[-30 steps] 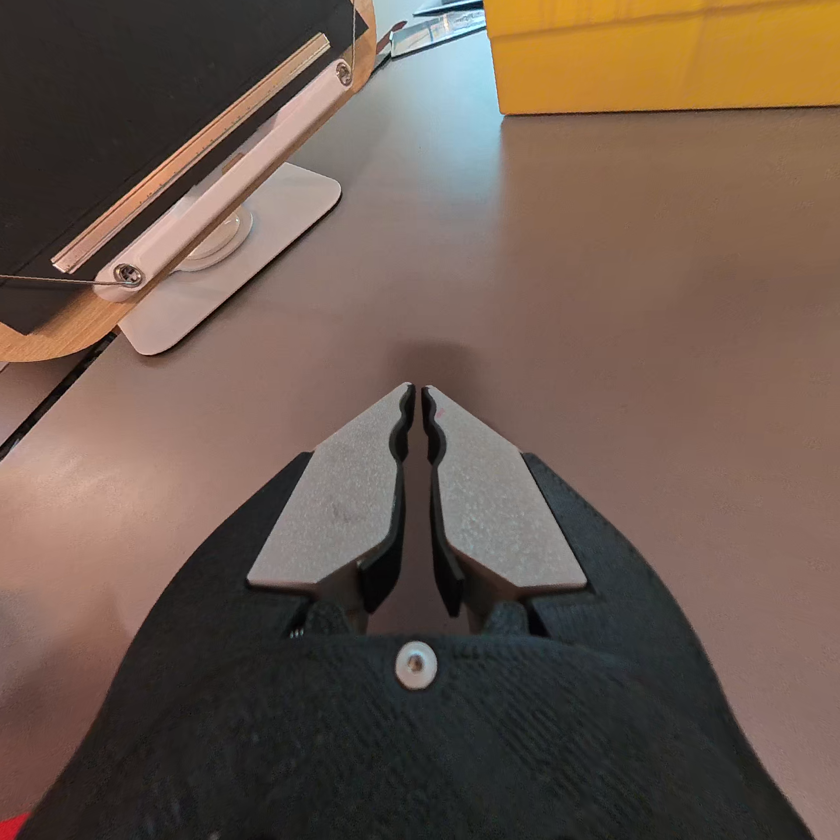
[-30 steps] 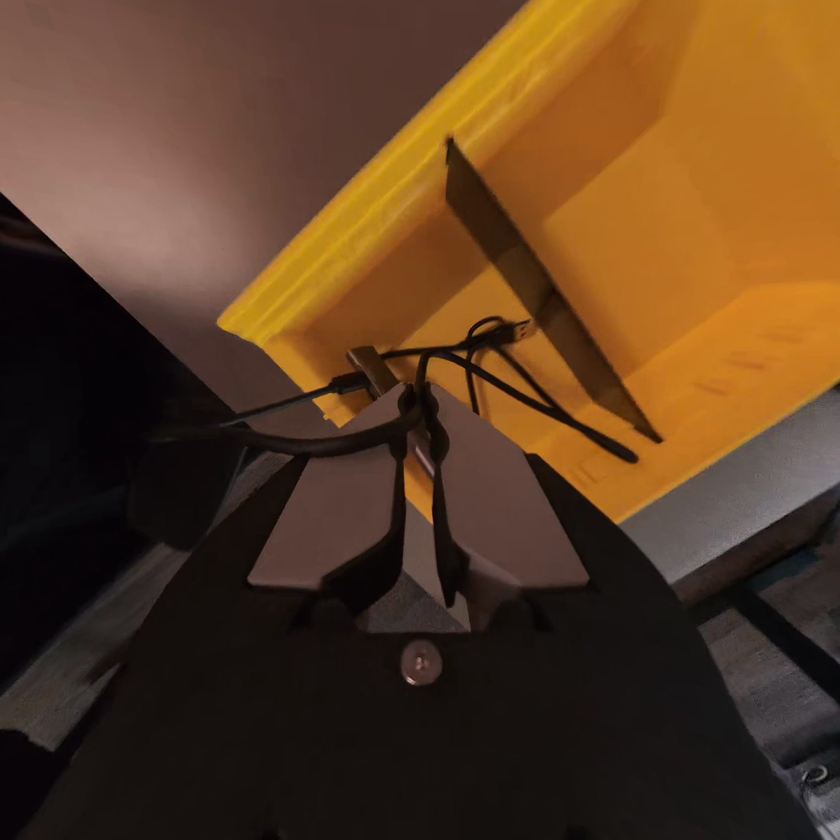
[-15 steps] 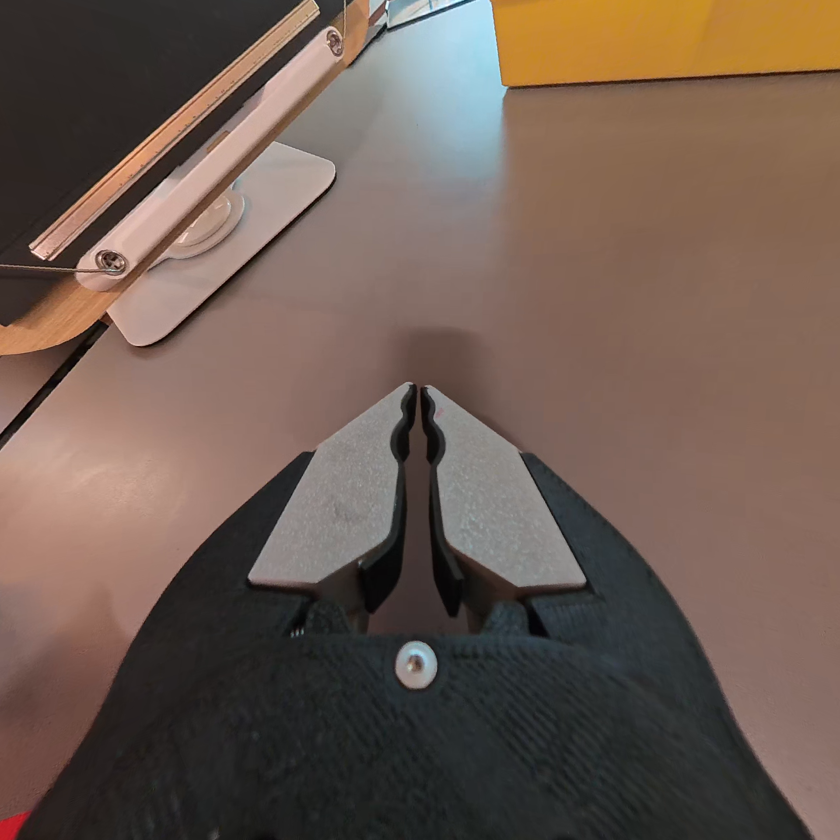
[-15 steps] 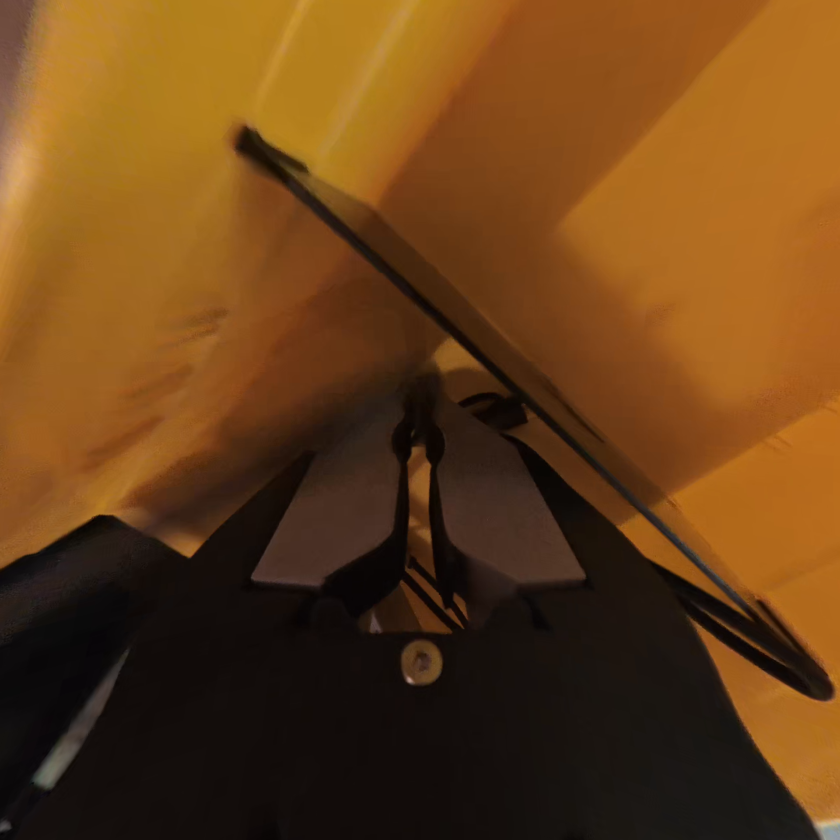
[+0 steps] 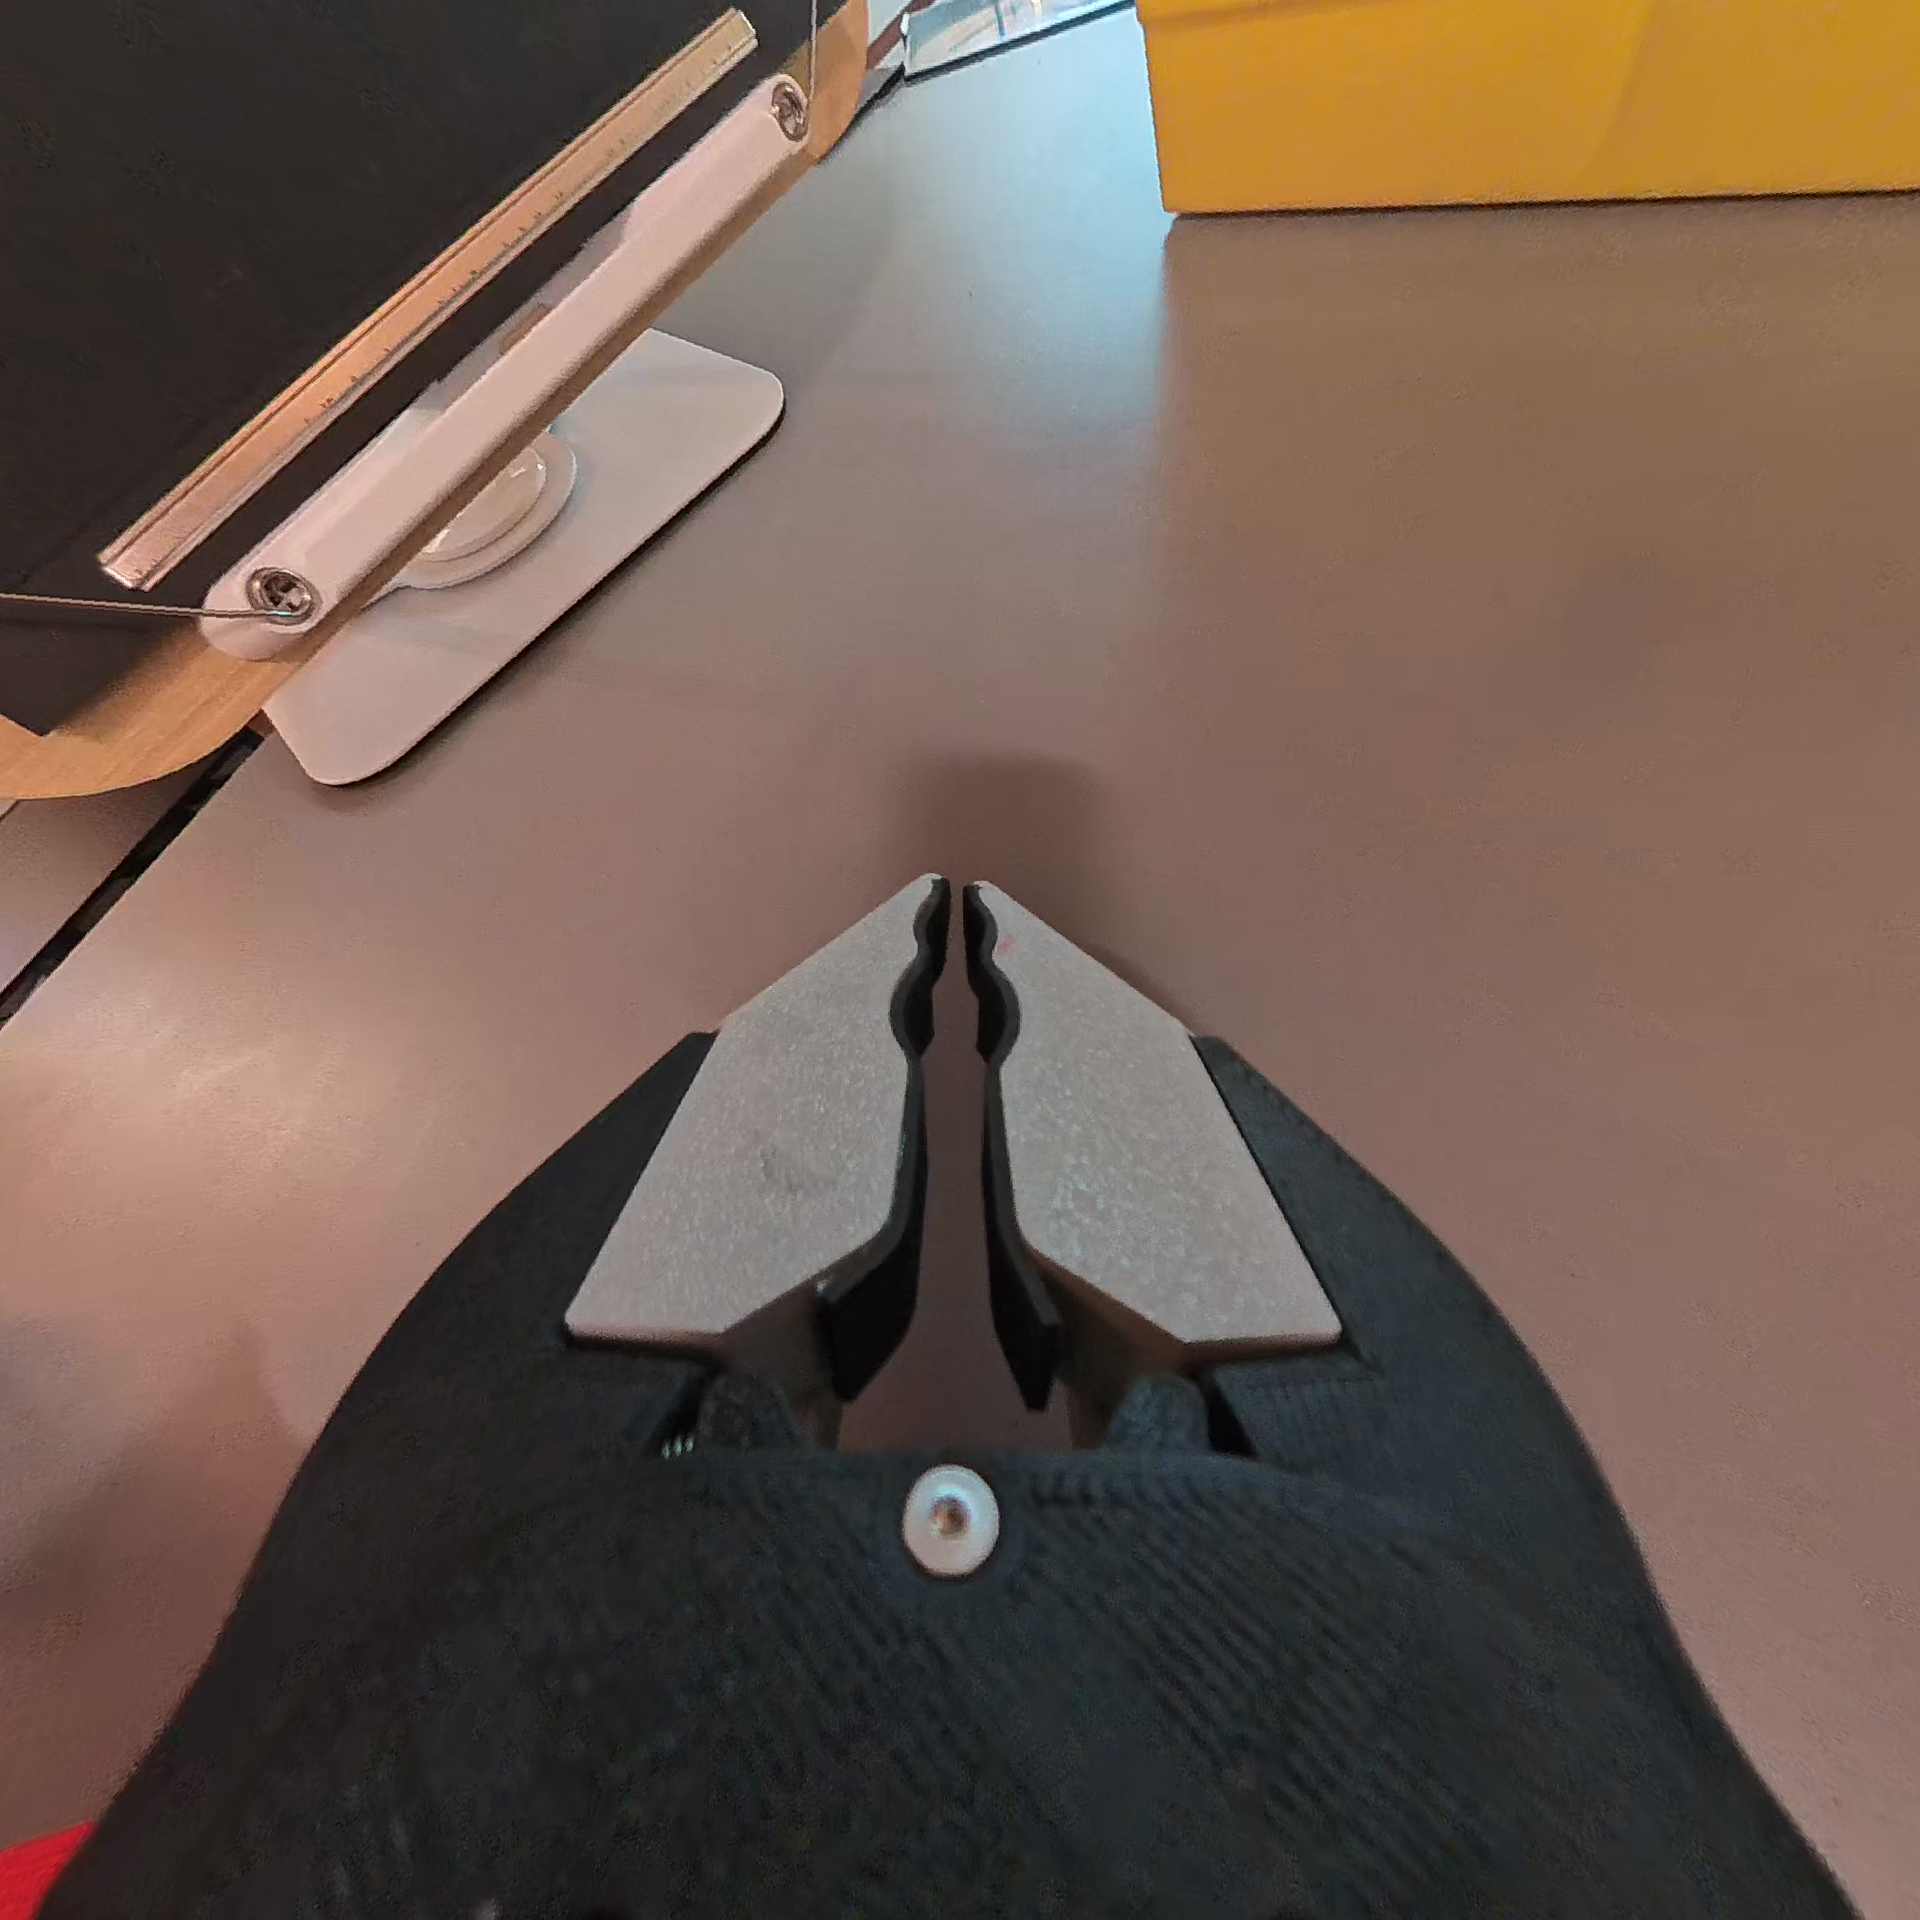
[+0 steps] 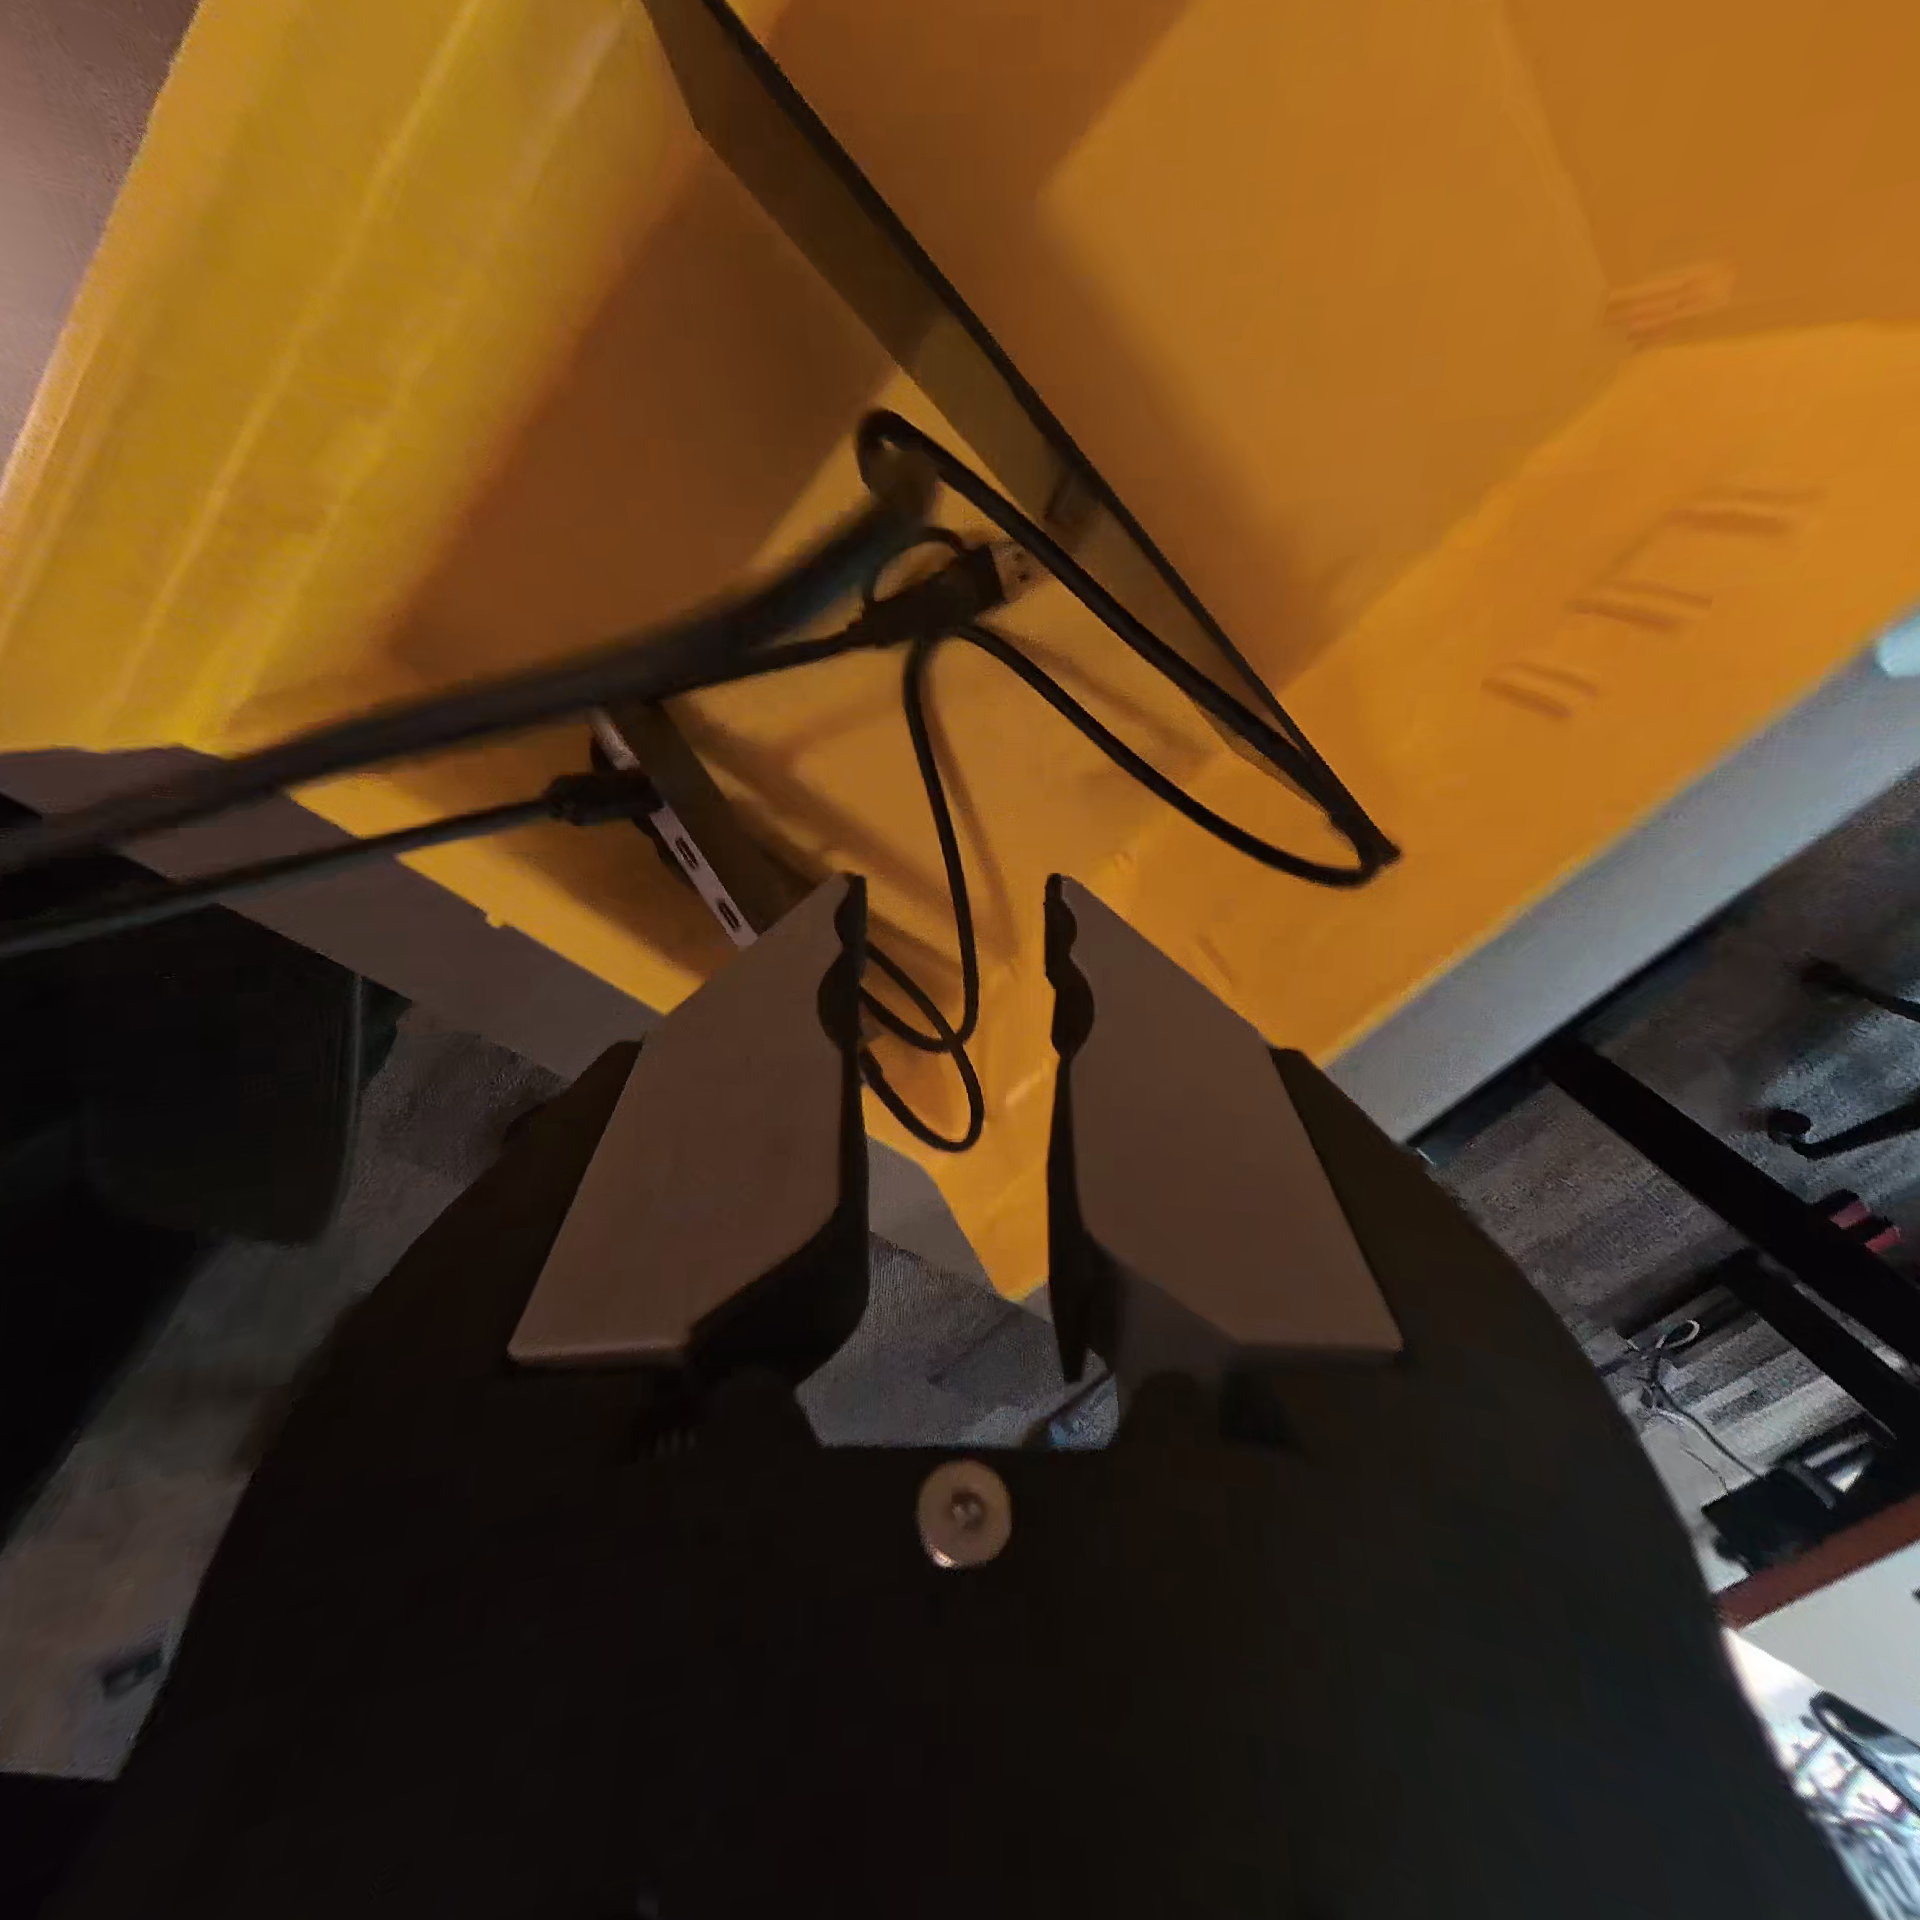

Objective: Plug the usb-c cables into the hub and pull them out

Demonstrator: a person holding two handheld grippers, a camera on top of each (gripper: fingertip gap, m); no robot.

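In the right wrist view, my right gripper (image 6: 953,888) is open and empty, tilted over a yellow bin (image 6: 343,343). Black cables (image 6: 940,748) lie looped on the bin floor just beyond and below the fingertips. One cable ends in a silver plug (image 6: 1006,569). A slim grey hub (image 6: 681,831) lies at the bin's near left, with a black cable plugged into its side. In the left wrist view, my left gripper (image 5: 956,886) is shut and empty, low over the brown table (image 5: 1351,727), away from the cables.
A black divider (image 6: 914,301) crosses the bin on a slant. In the left wrist view the yellow bin (image 5: 1507,104) stands at the far right. A dark tilted board on a white stand (image 5: 582,447) is at the left. Floor and black frame legs (image 6: 1766,1226) show beyond the table edge. It is some 7 cm from my right tips to the slim grey hub (image 6: 681,831). My right gripper is the nearer one to the silver plug (image 6: 1006,569): about 10 cm, against 40 cm.
My right gripper was shut on a black cable over the bin. It has opened, and the cable now lies loose in the bin. The left gripper has hardly moved.
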